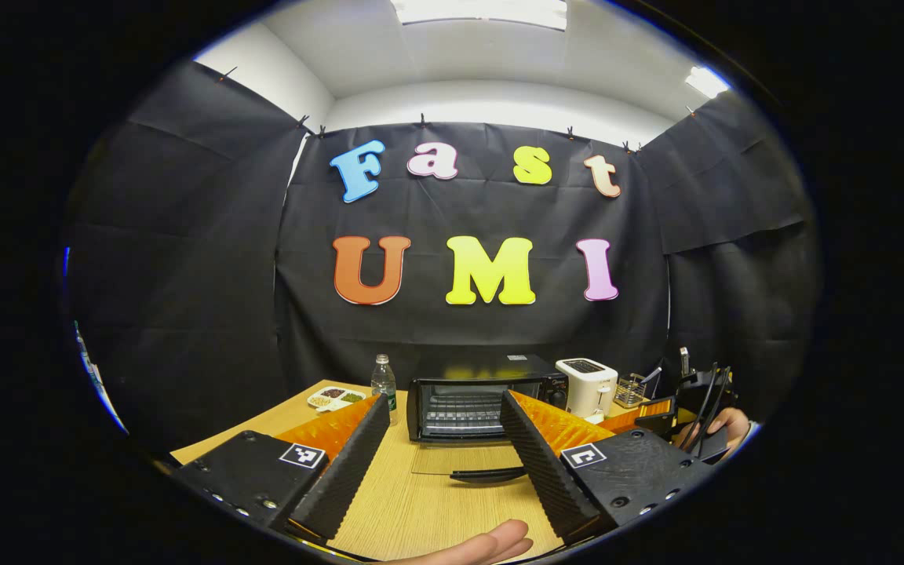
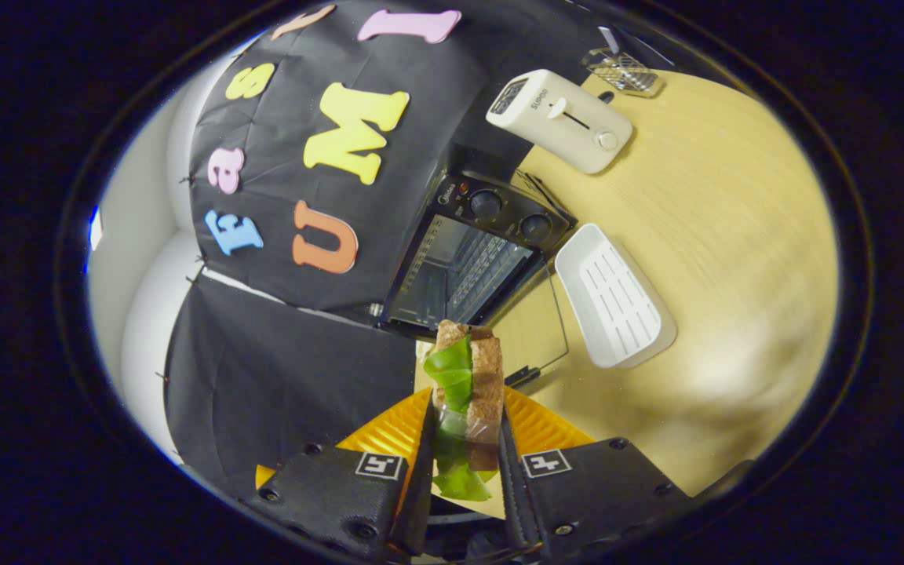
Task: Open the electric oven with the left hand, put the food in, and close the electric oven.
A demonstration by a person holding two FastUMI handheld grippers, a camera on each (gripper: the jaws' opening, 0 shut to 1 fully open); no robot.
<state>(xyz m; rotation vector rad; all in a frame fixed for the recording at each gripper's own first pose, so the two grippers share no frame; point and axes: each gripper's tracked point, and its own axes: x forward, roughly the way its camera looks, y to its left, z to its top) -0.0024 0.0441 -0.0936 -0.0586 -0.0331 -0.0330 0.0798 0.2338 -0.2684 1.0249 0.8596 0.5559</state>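
Wooden table (image 2: 719,235) carries the electric oven (image 2: 464,263) at its far side, door down; my left gripper (image 1: 440,439) stands released, my right gripper (image 2: 464,447) clamps the sandwich (image 2: 472,377), which I judge must enter level, clearing the door.

Toaster (image 1: 586,384) right of oven (image 1: 483,406) — bottle (image 1: 384,382) left

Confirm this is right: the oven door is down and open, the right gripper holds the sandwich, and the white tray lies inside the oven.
One part is wrong. The white tray lies on the table beside the oven, not inside it, as the right gripper view shows. The rest holds: the oven door is down and open, and the right gripper holds the sandwich.
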